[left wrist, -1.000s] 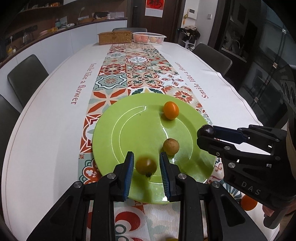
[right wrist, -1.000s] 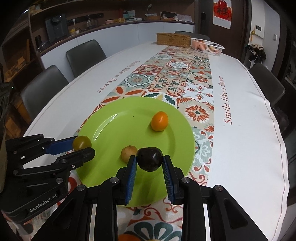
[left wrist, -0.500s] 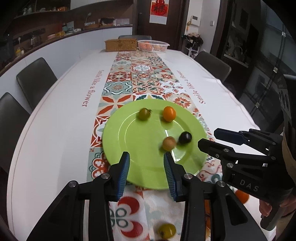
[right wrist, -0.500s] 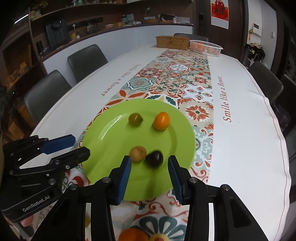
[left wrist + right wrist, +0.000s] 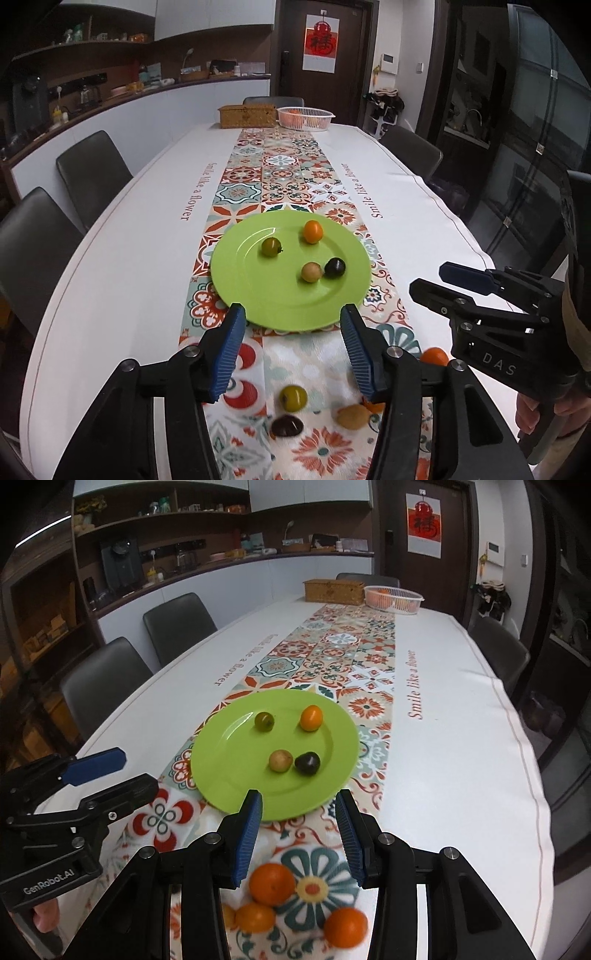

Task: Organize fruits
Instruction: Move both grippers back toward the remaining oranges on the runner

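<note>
A green plate [image 5: 258,288] [image 5: 229,768] on the patterned runner holds several small fruits: an orange one [image 5: 313,231], a green-brown one [image 5: 271,246], a tan one [image 5: 311,272] and a dark one [image 5: 335,267]. My left gripper [image 5: 292,315] hovers at the plate's near rim, its jaws opening with nothing between them. My right gripper [image 5: 298,799] hangs beside it, open and empty. Loose fruits lie on the runner below: a yellow-green one [image 5: 293,398], a dark one [image 5: 287,425], a tan one [image 5: 352,416] and three oranges [image 5: 272,883].
At the table's far end stand a wicker box [image 5: 246,115] and a white basket [image 5: 304,118] with oranges. Dark chairs [image 5: 92,173] line both long sides. The white tablecloth [image 5: 461,757] stretches right of the runner to the table's edge.
Both grippers let go of their fruits, green-brown from the left, dark from the right, then drew back and up from the plate. The green-brown fruit rolled to the far side.
</note>
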`<state>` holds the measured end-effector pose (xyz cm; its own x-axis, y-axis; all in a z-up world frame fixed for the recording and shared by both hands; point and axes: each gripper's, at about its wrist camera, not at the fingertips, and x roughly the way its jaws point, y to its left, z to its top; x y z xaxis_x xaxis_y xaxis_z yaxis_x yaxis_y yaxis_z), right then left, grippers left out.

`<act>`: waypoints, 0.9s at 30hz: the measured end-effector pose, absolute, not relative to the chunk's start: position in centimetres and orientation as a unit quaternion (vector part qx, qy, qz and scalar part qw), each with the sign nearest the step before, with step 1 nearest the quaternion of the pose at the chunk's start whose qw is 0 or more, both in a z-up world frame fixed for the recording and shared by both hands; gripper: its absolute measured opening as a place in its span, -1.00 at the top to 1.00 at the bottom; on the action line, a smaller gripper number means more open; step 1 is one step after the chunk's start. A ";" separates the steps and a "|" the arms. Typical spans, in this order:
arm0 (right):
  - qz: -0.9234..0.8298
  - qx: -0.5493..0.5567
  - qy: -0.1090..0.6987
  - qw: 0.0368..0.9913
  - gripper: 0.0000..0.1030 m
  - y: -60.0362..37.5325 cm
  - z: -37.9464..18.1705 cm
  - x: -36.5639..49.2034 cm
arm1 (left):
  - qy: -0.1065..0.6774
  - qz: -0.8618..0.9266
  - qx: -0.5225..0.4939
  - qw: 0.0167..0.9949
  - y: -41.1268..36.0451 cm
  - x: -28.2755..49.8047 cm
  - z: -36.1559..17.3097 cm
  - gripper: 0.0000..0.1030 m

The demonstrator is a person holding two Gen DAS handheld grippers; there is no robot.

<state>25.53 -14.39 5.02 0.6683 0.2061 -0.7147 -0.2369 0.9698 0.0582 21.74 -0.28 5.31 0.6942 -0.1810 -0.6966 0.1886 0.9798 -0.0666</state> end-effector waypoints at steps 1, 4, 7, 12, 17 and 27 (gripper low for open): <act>0.121 -0.019 0.388 0.914 0.18 -14.6 5.1 25.1 | 0.378 -0.100 0.005 0.920 -0.4 21.3 5.4 -0.06; 0.117 -0.012 0.392 0.913 0.18 -15.4 5.1 23.9 | 0.380 -0.102 0.002 0.919 -0.8 20.3 5.3 -0.07; 0.113 -0.007 0.395 0.912 0.16 -16.0 4.9 22.9 | 0.385 -0.103 -0.001 0.917 -1.3 19.5 5.0 -0.07; 0.108 -0.004 0.403 0.909 0.05 -16.7 4.1 21.3 | 0.395 -0.111 -0.005 0.912 -2.0 18.3 4.0 -0.07; 0.105 -0.012 0.416 0.903 0.05 -17.3 3.1 20.0 | 0.395 -0.124 0.010 0.910 -3.2 17.1 3.0 -0.07; 0.106 -0.031 0.443 0.890 0.05 -18.5 1.1 18.8 | 0.402 -0.172 0.044 0.898 -5.4 16.1 1.4 -0.06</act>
